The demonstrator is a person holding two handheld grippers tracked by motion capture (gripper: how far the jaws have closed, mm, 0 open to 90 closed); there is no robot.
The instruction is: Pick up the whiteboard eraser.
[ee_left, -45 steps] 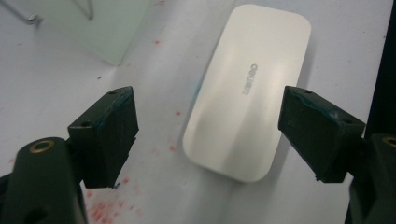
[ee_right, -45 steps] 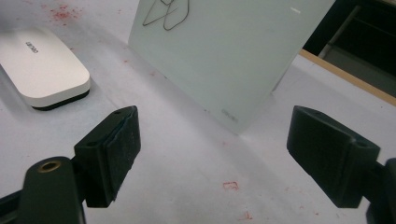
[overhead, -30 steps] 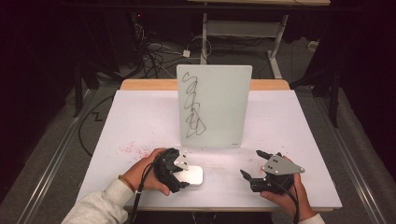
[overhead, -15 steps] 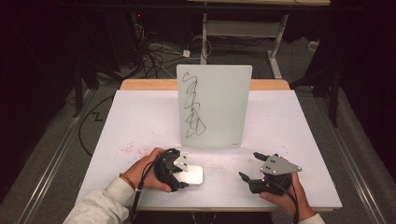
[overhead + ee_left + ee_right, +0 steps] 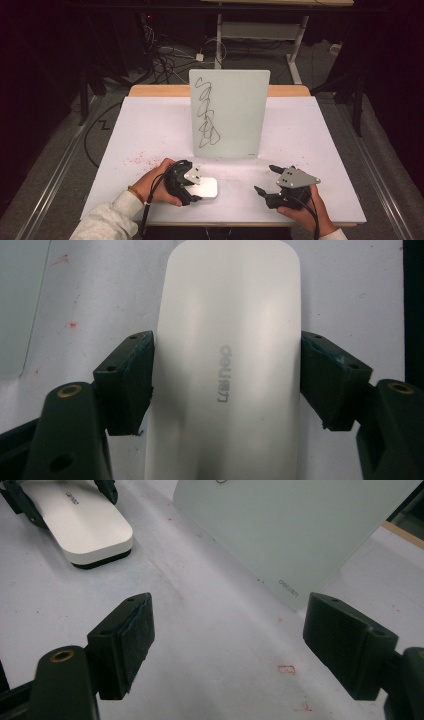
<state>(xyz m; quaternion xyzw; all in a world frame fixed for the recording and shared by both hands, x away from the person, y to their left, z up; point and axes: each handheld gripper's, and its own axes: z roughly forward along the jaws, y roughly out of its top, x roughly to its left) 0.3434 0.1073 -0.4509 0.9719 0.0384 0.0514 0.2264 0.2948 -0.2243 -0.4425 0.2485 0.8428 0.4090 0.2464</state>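
Little was changed since the earlier frame: the whiteboard eraser [image 5: 204, 188] was kept clamped across its width by the left gripper [image 5: 196, 186] near the table's [image 5: 150, 125] front edge, long axis pointing toward the right gripper [image 5: 265, 180], held wide.

The white eraser [image 5: 205, 187] lies flat on the white table, near the front edge. It is long, with round corners, a smooth shiny top and a dark bottom. Small grey letters sit on its top. The left gripper's jaws touch both its long sides.
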